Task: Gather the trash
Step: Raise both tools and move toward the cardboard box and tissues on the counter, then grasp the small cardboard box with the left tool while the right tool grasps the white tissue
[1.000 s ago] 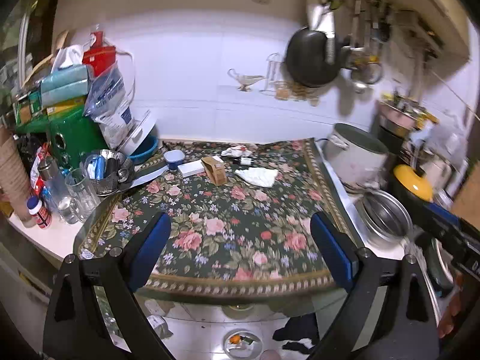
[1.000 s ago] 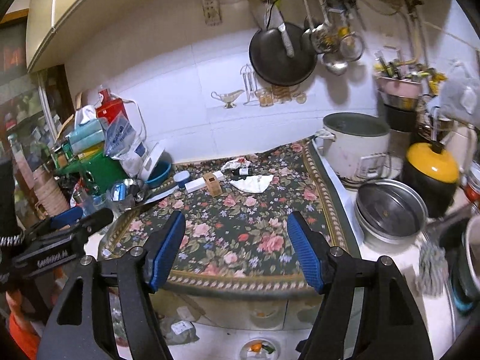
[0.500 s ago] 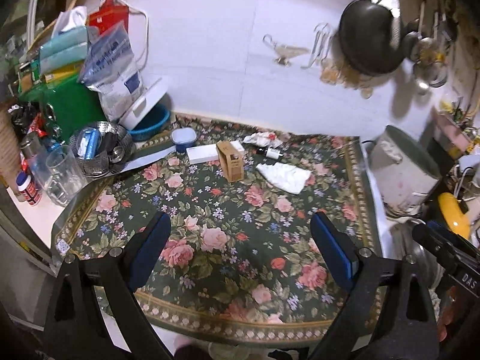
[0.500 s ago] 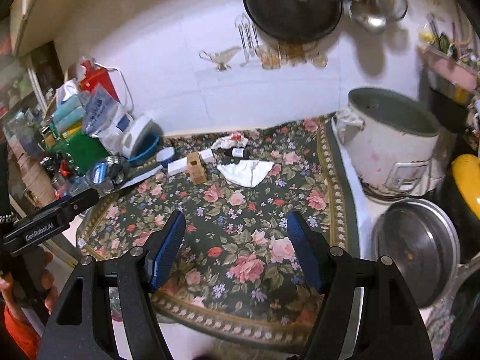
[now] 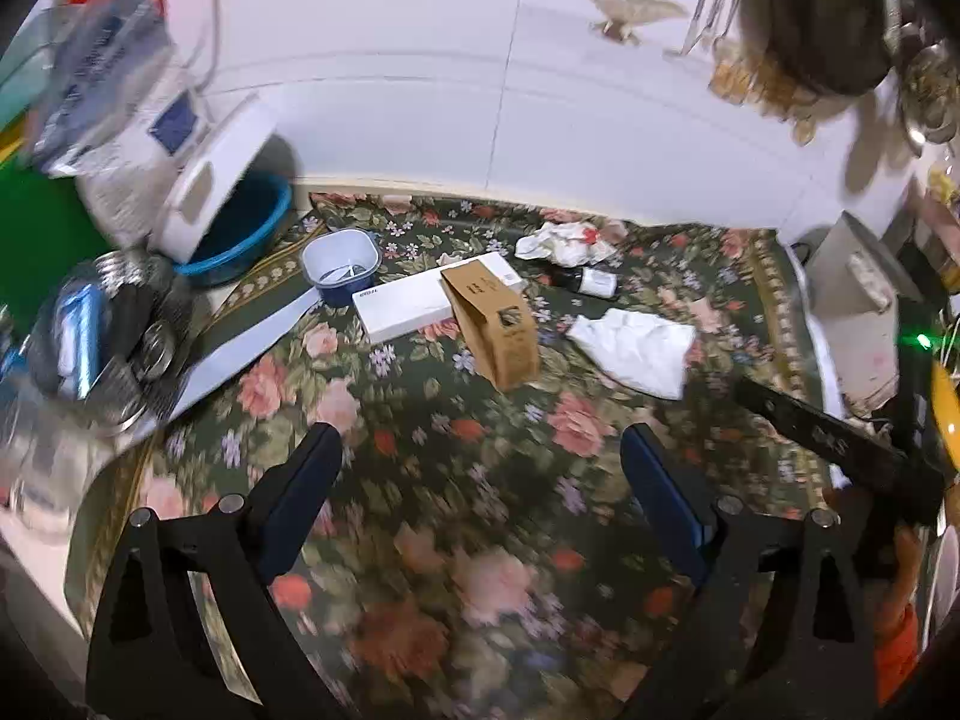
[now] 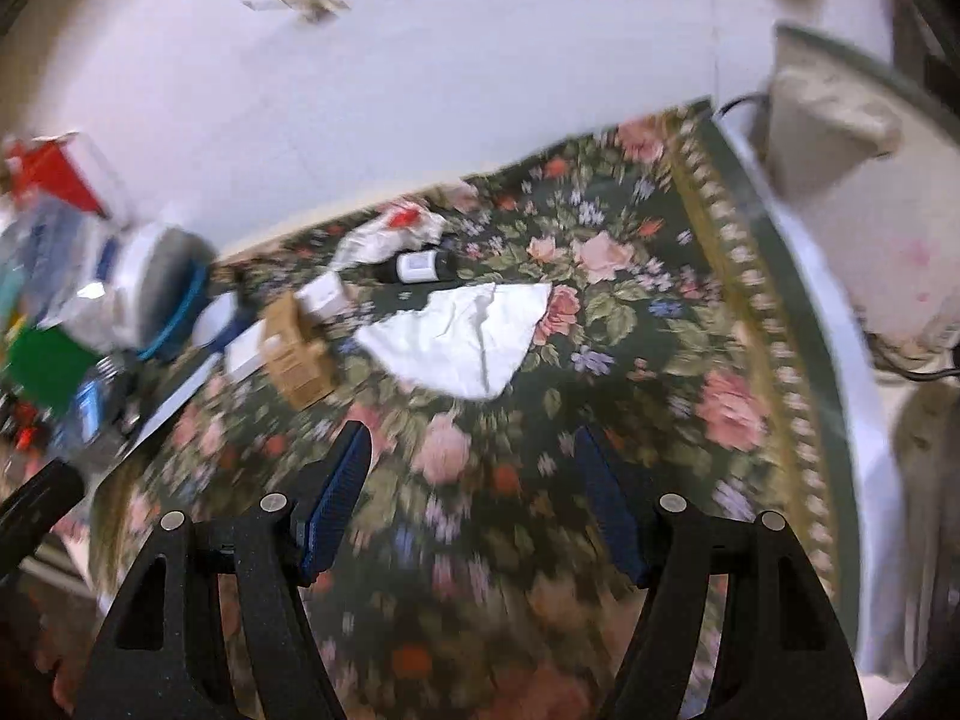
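On the floral cloth (image 5: 480,480) lie a brown carton (image 5: 492,324), a flat white box (image 5: 420,300), a white tissue (image 5: 636,348), a crumpled wrapper (image 5: 564,240) and a small dark bottle (image 5: 588,281). My left gripper (image 5: 480,474) is open and empty, short of the carton. My right gripper (image 6: 474,480) is open and empty, just short of the tissue (image 6: 462,336); the bottle (image 6: 420,267), the wrapper (image 6: 390,234) and the carton (image 6: 297,354) lie beyond it and to its left.
A small blue-white tub (image 5: 342,264), a blue basin (image 5: 240,234), a metal strainer with cans (image 5: 96,336) and bags stand at the left. A rice cooker (image 6: 852,204) stands at the right. A pan (image 5: 828,12) hangs on the wall.
Both grippers have moved forward and down over the cloth toward the trash. Jaws stay open. Nothing on the cloth has moved.
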Tool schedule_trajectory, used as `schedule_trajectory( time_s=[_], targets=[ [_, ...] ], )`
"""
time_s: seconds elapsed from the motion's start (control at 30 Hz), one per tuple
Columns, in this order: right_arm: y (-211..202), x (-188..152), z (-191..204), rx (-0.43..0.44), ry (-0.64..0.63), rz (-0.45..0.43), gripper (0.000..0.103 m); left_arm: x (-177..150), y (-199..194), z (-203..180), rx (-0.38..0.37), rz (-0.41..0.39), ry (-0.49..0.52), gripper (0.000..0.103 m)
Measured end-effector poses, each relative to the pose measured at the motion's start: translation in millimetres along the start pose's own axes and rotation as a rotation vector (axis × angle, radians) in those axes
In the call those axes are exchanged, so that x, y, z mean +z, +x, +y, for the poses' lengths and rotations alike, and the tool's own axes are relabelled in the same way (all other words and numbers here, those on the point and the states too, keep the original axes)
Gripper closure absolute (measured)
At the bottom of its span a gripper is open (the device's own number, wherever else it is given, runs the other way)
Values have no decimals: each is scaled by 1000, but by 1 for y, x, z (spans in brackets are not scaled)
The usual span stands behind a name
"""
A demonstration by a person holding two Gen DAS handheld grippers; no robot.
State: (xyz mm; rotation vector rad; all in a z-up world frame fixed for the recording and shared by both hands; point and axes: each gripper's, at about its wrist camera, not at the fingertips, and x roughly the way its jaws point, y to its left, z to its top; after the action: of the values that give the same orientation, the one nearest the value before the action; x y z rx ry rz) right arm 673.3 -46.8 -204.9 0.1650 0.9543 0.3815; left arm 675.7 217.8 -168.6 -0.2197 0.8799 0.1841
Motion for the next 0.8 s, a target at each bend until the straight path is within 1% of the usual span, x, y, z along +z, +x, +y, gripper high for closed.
schedule_trajectory(
  time_s=[0.1, 0.23, 0.43, 0.5, 0.53, 0.63, 0.7, 0.73, 0.8],
  targets=[
    [43, 16, -3, -21, 29, 32, 36, 14, 28, 10, 1, 28, 22, 9],
    [85, 29, -5, -39, 47, 79, 36, 27, 54, 20, -25, 55, 19, 9],
    [113, 36, 9, -66, 14, 126, 36, 37, 80, 20, -57, 96, 16, 9],
    [118, 33, 18, -95, -17, 140, 39, 40, 87, 18, -73, 106, 15, 9],
    [119, 31, 22, -116, -41, 133, 39, 41, 92, 14, -84, 111, 14, 9],
    [120, 26, 30, -167, -91, 123, 52, 44, 107, 5, -95, 119, 6, 9],
    [118, 23, 32, -204, -134, 113, 69, 46, 121, -2, -91, 131, -5, 9],
    [121, 25, 29, -208, -140, 110, 72, 47, 130, -6, -85, 135, -10, 9],
    [118, 23, 23, -201, -138, 108, 90, 47, 144, -13, -67, 145, -17, 9]
  ],
)
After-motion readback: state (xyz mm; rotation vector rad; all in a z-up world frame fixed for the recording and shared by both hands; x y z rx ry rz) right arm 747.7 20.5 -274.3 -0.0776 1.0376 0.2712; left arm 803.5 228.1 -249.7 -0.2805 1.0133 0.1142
